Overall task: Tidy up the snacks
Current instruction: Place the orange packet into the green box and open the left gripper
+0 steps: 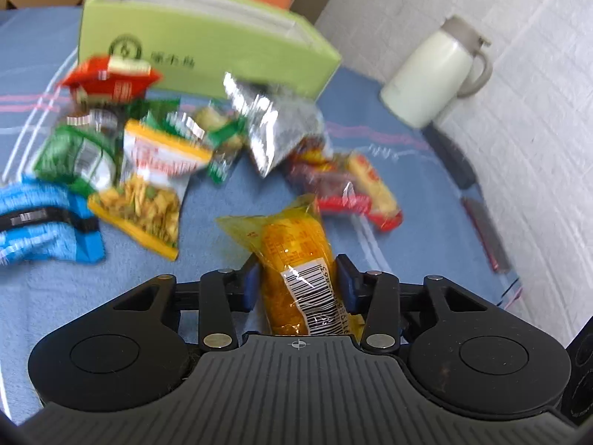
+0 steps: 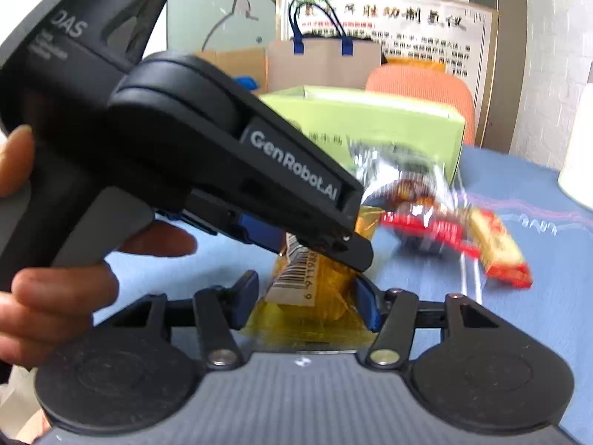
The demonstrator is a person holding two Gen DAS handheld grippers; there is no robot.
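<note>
Packet (image 1: 296,259) between both tools' fingers, on desk (image 1: 207,296). Snack heap (image 1: 148,148) behind and left of it, box (image 1: 207,40) behind heap, jug (image 1: 433,74) far right beside wall.

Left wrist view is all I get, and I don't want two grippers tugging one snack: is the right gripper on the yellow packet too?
Observer: Yes. The right gripper has its jaws on either side of the packet, right beside the left gripper.
Operator: How does my left gripper look from there?
Observer: It comes in from the upper left, sloping down onto the packet, with a hand around its handle.
Operator: Anything behind the box that I can't see?
Observer: A paper bag with blue handles stands behind the box.
</note>
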